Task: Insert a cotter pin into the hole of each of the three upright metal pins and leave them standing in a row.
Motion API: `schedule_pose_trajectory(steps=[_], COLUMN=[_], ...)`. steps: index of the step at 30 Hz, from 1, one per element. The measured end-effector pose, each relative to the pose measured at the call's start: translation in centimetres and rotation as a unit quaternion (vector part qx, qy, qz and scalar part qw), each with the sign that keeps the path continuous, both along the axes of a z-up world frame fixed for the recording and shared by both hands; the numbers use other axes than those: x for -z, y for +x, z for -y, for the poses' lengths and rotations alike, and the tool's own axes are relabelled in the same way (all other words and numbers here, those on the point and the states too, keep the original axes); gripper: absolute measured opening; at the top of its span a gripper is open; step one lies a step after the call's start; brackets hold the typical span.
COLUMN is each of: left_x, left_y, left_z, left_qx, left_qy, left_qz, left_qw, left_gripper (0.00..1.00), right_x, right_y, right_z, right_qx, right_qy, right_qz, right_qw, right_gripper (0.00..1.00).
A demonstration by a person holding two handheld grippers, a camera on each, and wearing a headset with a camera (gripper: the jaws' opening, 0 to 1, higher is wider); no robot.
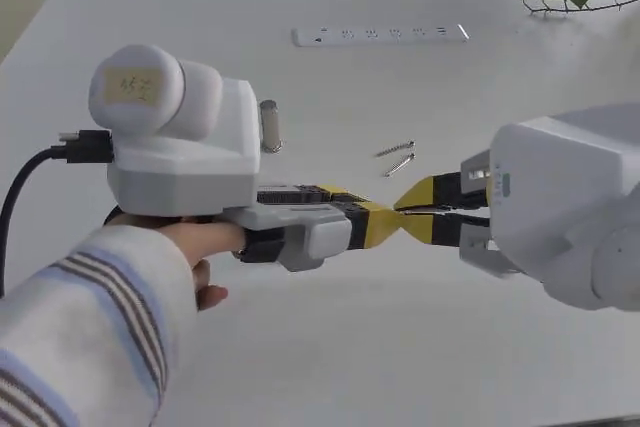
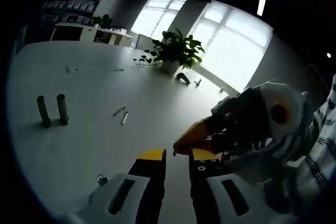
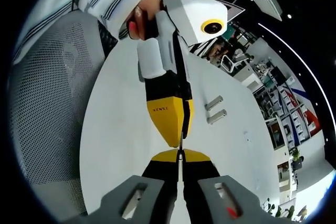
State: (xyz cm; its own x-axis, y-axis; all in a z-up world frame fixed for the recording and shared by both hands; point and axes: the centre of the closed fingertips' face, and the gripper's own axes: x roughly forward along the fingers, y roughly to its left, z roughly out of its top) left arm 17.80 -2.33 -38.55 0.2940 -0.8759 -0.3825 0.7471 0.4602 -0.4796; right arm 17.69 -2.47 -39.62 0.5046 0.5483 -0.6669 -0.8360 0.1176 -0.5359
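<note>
Head view: my left claw [image 1: 388,217] and right claw [image 1: 408,210] meet nose to nose above the table [image 1: 330,347]. Two spare cotter pins [image 1: 397,157] lie just beyond, and an upright metal pin [image 1: 269,125] stands farther back.

Left gripper view: my own jaws stand slightly apart, with the right claw's tips just ahead. Two metal pins [image 2: 52,110] stand well off to the left.

Right gripper view: my jaws are pressed onto a thin cotter pin [image 3: 180,149]. Its long axis runs straight into the left claw's tip, and I reckon the next move hangs on that line.
</note>
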Motion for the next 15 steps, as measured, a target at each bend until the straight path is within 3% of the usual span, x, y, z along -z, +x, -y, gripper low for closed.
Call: schedule_pose_trajectory(steps=[11,15], left_x=[0.27,0.34], left_y=[-0.15,0.01], left_z=[-0.01,-0.12], left_qx=[-0.002,-0.005], left_qy=[-0.008,-0.008], left_qz=[-0.017,-0.016], left_qw=[0.9998,0.9998], left_gripper=[0.02,0.0], right_x=[-0.07,-0.12], right_y=[-0.32,-0.25], right_z=[-0.49,-0.56], right_qx=[-0.004,-0.005], right_qy=[0.005,0.009], right_qz=[-0.002,-0.003], right_qw=[1.0,0.9999], right_gripper=[0.0,0.0])
